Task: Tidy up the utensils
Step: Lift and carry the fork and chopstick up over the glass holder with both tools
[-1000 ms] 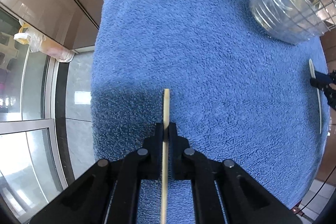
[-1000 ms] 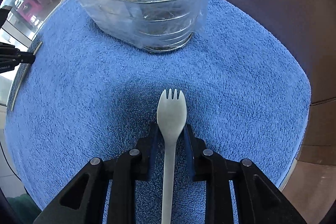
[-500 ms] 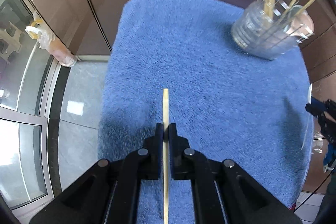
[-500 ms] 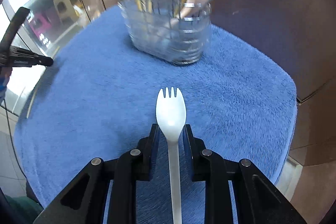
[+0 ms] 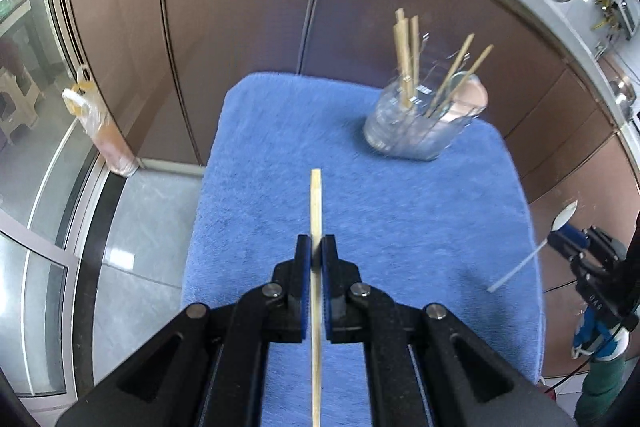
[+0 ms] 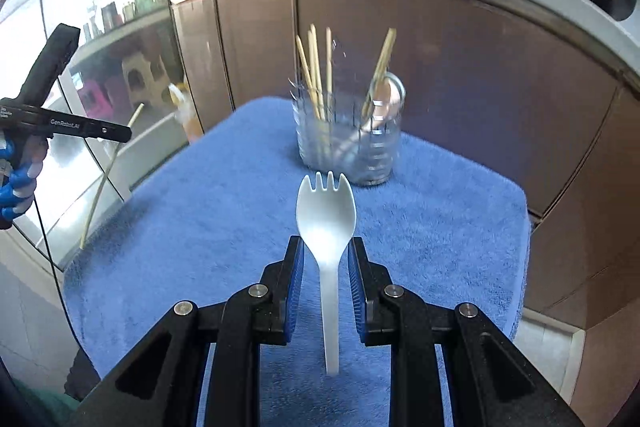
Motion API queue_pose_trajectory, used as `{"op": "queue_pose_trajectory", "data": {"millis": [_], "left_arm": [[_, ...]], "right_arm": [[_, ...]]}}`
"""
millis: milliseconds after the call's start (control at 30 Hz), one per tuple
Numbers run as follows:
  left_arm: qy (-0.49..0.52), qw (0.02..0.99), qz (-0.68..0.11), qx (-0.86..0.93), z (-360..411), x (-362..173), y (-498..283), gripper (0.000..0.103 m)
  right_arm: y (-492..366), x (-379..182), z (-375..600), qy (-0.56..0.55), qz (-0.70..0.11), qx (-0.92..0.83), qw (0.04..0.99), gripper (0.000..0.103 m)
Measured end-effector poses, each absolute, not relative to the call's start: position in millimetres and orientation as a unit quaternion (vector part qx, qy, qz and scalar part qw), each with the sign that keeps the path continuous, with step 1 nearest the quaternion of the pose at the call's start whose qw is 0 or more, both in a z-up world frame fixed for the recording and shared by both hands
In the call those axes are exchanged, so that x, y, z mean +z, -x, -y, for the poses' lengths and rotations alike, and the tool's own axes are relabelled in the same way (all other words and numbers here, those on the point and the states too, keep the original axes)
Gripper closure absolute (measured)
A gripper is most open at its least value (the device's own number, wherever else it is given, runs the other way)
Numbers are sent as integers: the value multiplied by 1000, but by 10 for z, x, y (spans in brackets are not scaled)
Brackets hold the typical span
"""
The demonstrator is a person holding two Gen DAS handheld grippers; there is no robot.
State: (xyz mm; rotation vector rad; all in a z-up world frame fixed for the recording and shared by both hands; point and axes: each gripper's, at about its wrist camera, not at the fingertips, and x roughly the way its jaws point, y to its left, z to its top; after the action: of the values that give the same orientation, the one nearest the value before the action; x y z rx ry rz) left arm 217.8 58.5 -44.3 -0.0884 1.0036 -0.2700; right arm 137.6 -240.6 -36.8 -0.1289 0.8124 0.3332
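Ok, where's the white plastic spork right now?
The white plastic spork is clamped in the right gripper, lifted above the blue towel, tines aimed at the clear wire-framed utensil holder beyond.

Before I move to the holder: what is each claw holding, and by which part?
Left claw: thin wooden chopstick, pinched partway along its shaft. Right claw: white plastic spork, gripped at the neck below the bowl.

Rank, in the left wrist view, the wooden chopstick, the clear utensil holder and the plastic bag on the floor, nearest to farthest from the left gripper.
1. Wooden chopstick, clamped between the left gripper's fingers.
2. Clear utensil holder, ahead right on the blue towel.
3. Plastic bag, far left, off the towel.
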Motion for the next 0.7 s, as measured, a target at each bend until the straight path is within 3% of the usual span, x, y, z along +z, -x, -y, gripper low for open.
{"op": "queue_pose_trajectory", "data": {"millis": [33, 100, 400, 467, 533, 567, 700], "left_arm": [[44, 869, -475, -132, -584, -418, -2156, 99], [46, 875, -462, -135, -566, -330, -2091, 99], [50, 891, -423, -156, -432, -75, -1841, 99], [52, 890, -424, -158, -425, -87, -1854, 99], [57, 890, -424, -160, -430, -110, -1876, 99], [60, 889, -425, -161, -437, -123, -1895, 99], [61, 886, -428, -165, -445, -220, -1982, 99]], "right_arm": [[-1316, -328, 2381, 62, -386, 161, 906, 82], [-1218, -251, 2350, 62, -376, 165, 910, 101], [-1103, -245, 2286, 69, -378, 168, 908, 101], [-1186, -336, 2264, 69, -393, 170, 901, 97], [-1303, -437, 2234, 69, -408, 177, 893, 71], [-1397, -502, 2205, 67, -421, 183, 886, 67], [-1779, -745, 2071, 80, -457, 188, 866, 66]]}}
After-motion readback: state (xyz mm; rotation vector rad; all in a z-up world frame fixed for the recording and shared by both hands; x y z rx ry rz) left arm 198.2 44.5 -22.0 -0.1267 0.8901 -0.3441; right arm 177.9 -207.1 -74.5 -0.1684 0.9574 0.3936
